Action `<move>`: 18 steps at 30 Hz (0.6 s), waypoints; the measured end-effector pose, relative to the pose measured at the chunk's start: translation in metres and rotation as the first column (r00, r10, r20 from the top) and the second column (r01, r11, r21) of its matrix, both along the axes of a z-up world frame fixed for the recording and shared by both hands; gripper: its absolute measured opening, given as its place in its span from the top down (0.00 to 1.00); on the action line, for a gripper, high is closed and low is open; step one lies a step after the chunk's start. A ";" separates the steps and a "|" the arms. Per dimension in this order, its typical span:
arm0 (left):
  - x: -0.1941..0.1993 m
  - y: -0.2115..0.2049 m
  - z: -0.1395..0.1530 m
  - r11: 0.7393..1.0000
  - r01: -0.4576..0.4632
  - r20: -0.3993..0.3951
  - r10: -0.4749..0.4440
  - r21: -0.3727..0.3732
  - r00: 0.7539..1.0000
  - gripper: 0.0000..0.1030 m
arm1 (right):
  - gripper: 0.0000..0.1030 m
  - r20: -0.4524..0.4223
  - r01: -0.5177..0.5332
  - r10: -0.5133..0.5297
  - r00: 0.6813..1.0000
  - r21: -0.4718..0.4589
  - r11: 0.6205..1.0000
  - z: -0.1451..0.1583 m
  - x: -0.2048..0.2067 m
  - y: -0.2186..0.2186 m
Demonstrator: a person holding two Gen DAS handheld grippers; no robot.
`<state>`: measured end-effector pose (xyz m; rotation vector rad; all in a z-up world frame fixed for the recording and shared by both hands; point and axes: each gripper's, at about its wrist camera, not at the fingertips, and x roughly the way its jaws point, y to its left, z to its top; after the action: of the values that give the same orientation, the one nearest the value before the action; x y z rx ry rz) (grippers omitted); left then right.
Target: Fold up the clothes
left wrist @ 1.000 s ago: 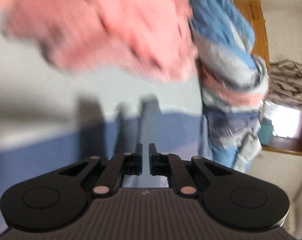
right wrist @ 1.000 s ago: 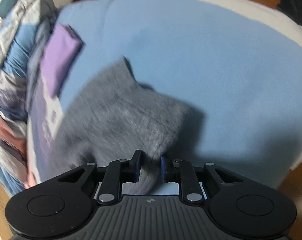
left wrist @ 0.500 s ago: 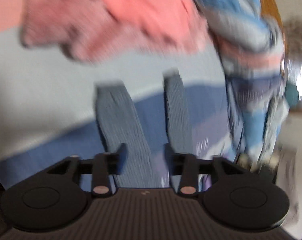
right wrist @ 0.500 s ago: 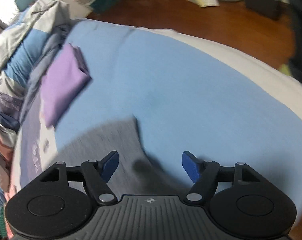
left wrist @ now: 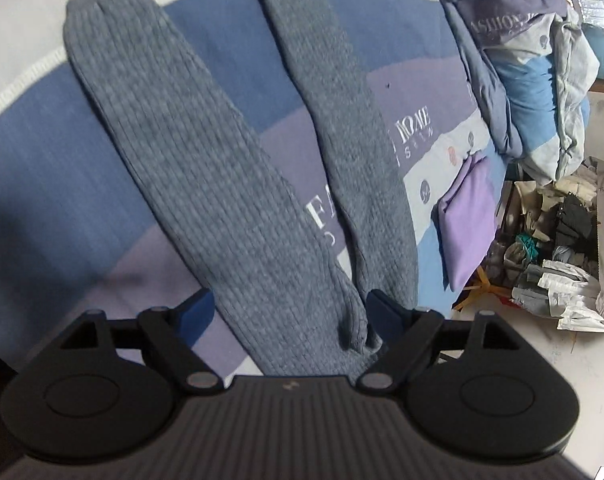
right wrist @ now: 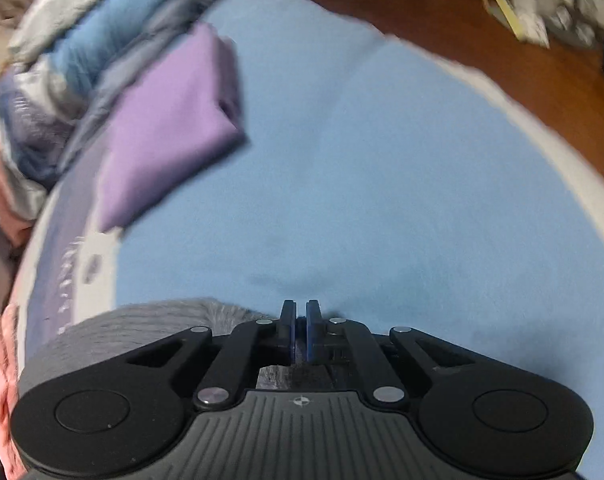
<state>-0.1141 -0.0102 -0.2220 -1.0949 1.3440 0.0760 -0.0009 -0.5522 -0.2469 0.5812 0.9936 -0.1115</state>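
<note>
The grey knit trousers (left wrist: 206, 184) lie flat on the bed, their two legs running as long bands from the left gripper (left wrist: 288, 312) up toward 11 and 12 o'clock in the left wrist view, so the long axis of the garment points away from that gripper and slightly left. The waist or crotch end sits right at the gripper, between its jaws, which are opening and stand wide apart, with the pads clear of the cloth. In the right wrist view the same trousers (right wrist: 150, 320) show only as a grey edge at 8 o'clock, just beside the right gripper (right wrist: 300, 326), whose jaws are together; a trace of grey shows behind them, but whether cloth is pinched I cannot tell. The left hand is plainly the nearer one to the body of the garment, so any lengthwise fold likely starts there, carrying the near end toward the cuffs. Farther out, a folded purple cloth (left wrist: 467, 220) lies at 3 o'clock on the blue bedsheet (right wrist: 381, 180), with a heap of bedding (left wrist: 541, 80) beyond at 1 o'clock.
</note>
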 end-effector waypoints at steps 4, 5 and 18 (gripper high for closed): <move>0.007 -0.002 0.003 1.000 0.011 0.010 -0.011 0.012 1.000 0.13 | 0.95 0.158 0.102 -0.105 0.982 0.029 0.994 0.050 -0.010 -0.021; 0.008 -0.002 0.005 1.000 0.015 0.016 -0.015 0.016 1.000 0.13 | 0.96 0.185 0.117 -0.118 0.976 0.016 0.993 0.058 -0.010 -0.023; 0.009 0.000 -0.010 0.992 0.085 -0.032 -0.082 0.097 0.996 0.13 | 0.86 0.117 0.252 -0.247 0.962 -0.036 0.967 0.043 -0.016 -0.025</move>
<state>-0.1051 -0.0105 -0.2322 -0.9570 1.3954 0.0948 -0.0174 -0.5769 -0.2036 0.6577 0.8037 -0.3243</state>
